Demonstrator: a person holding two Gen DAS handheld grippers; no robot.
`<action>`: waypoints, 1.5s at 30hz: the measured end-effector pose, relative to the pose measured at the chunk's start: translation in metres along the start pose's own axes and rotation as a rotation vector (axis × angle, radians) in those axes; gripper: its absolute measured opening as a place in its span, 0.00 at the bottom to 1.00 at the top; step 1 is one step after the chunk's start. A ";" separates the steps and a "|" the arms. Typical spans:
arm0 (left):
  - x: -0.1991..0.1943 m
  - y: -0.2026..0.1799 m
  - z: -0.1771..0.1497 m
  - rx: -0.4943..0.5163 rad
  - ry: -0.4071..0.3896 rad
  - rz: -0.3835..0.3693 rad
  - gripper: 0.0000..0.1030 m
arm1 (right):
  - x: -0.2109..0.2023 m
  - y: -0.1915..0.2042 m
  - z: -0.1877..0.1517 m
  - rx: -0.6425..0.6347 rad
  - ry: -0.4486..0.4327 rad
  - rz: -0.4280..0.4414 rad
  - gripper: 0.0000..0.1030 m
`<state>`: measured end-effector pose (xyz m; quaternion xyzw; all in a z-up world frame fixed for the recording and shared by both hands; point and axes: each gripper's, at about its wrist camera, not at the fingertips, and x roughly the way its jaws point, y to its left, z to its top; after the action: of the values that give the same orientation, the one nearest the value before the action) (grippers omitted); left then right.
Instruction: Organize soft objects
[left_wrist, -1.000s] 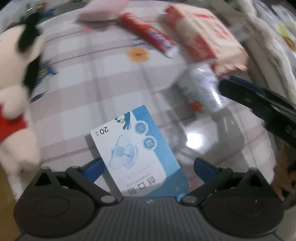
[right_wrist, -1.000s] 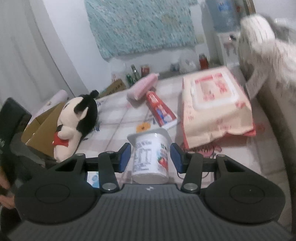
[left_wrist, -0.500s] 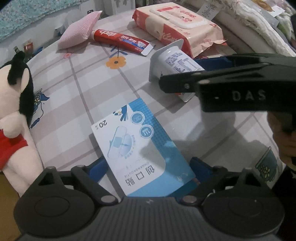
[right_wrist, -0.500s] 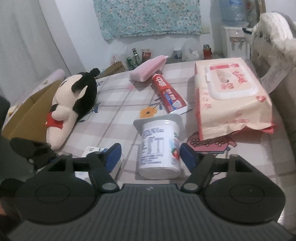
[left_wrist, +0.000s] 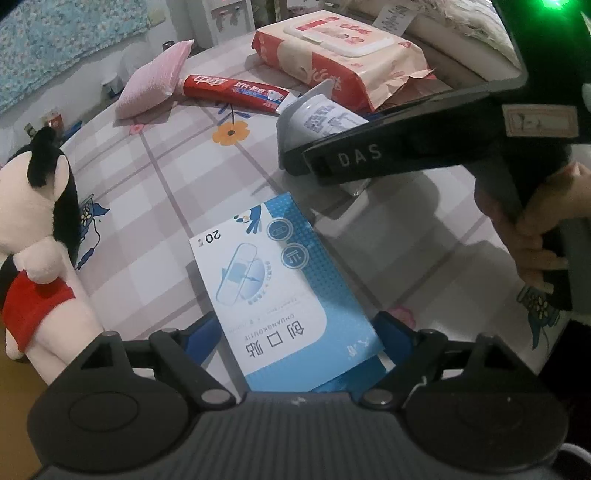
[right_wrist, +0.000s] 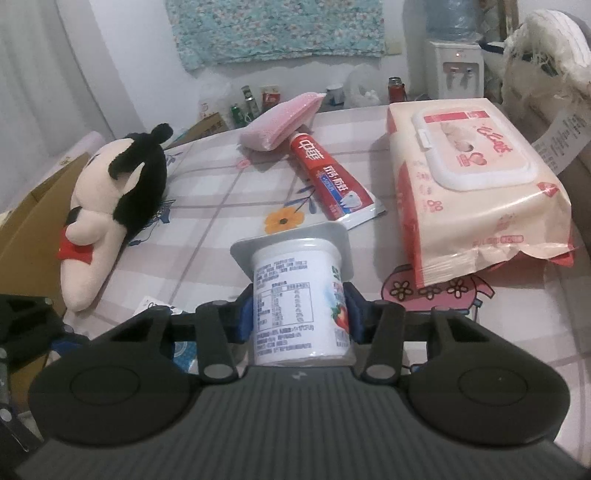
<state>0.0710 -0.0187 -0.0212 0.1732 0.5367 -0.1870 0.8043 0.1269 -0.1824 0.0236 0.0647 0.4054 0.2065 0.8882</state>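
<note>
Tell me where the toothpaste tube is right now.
In the right wrist view the toothpaste tube lies mid-table, its cap end at the pink pouch, left of the wipes pack.

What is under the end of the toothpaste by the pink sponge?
The toothpaste has its far end resting on the pink sponge, so it tilts up a little. Below both is the checked tablecloth. The sponge part beneath the tube is covered.

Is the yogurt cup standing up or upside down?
Upside down. The yogurt cup has its wide rim flat on the table, base up, with the right gripper squeezing its sides.
</note>
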 end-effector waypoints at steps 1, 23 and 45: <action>0.000 0.000 0.000 0.001 -0.003 0.000 0.86 | -0.001 0.000 -0.001 0.006 -0.003 -0.003 0.44; -0.162 0.055 -0.055 -0.187 -0.324 0.073 0.81 | -0.034 0.021 0.019 0.104 -0.119 0.262 0.44; -0.107 0.283 -0.224 -0.419 0.256 0.436 0.79 | -0.060 0.310 0.035 -0.258 0.015 0.665 0.44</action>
<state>-0.0078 0.3466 0.0187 0.1367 0.6104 0.1275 0.7697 0.0201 0.0755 0.1760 0.0788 0.3395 0.5342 0.7702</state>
